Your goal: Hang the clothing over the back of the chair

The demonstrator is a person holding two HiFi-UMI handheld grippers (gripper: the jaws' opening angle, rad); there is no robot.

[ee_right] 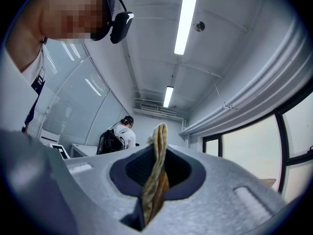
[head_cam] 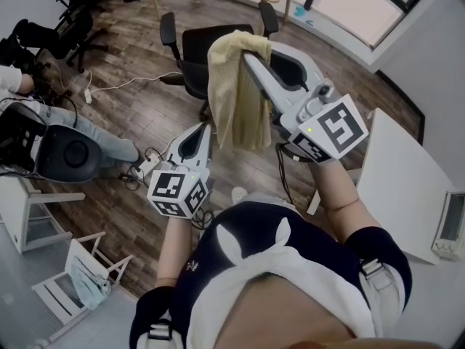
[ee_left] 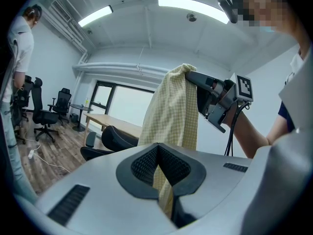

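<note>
Right gripper (head_cam: 251, 55) fingers are clamping the pale yellow checked cloth (head_cam: 232, 97) by its top. Its length is dangling straight down above the black office chair (head_cam: 200, 46), while left gripper (head_cam: 206, 128) fingers, pressed together, are hovering just beside it.

Two grippers (head_cam: 206, 128) (head_cam: 248, 57), one cloth (head_cam: 231, 93) (yellow), one chair (head_cam: 207, 46) ahead

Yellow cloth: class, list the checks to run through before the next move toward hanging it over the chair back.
1. Right claw shut on yellow cloth: ok.
2. Left claw shut on the cloth's lower part: ok.
3. Cloth hangs clear of the floor: ok.
4. Black chair lies ahead of both claws: ok.
5. Cloth draped over the chair back: not ok.
6. Chair will stay put when touched: cannot tell.
</note>
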